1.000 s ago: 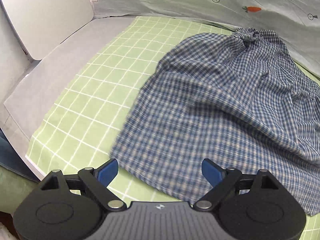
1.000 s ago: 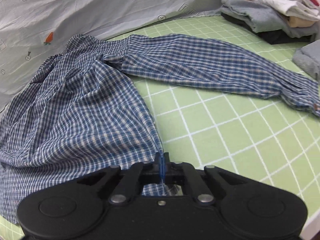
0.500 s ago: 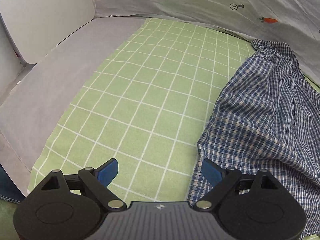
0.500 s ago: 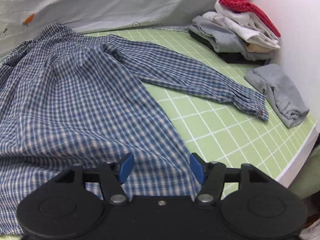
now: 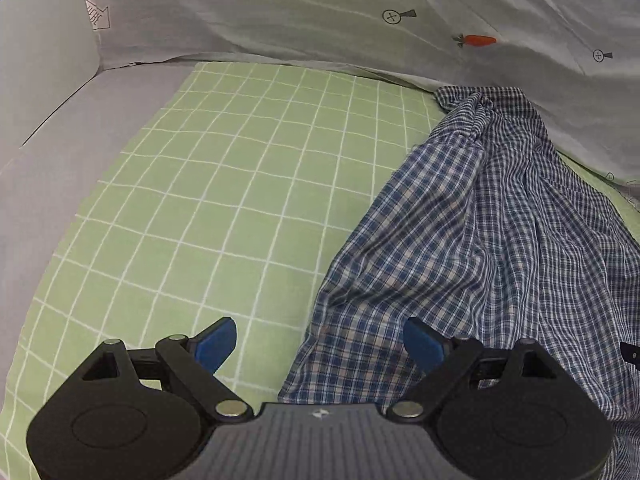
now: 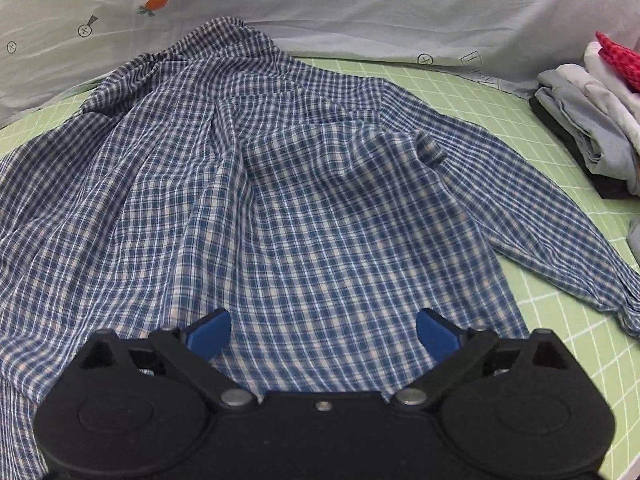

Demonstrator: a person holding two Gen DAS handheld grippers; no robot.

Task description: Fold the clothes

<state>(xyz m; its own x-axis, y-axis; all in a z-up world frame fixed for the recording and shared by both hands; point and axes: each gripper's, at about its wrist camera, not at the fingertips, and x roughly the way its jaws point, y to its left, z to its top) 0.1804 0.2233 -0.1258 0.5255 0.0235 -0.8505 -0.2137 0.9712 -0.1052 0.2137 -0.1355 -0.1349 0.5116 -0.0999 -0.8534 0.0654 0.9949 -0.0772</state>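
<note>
The left gripper (image 5: 319, 344) is spread wide and holds nothing; its right blue pad hangs over the near left edge of the blue checked shirt (image 5: 480, 248), its left pad over the green grid mat (image 5: 208, 200). The right gripper (image 6: 323, 338) is likewise released, both pads above the shirt's near hem. The shirt lies rumpled across the mat, collar end bunched far against the pale printed sheet (image 6: 320, 4), one sleeve (image 6: 560, 232) running out to the right. Far right sits a stack of folded clothes (image 6: 592, 120).
</note>
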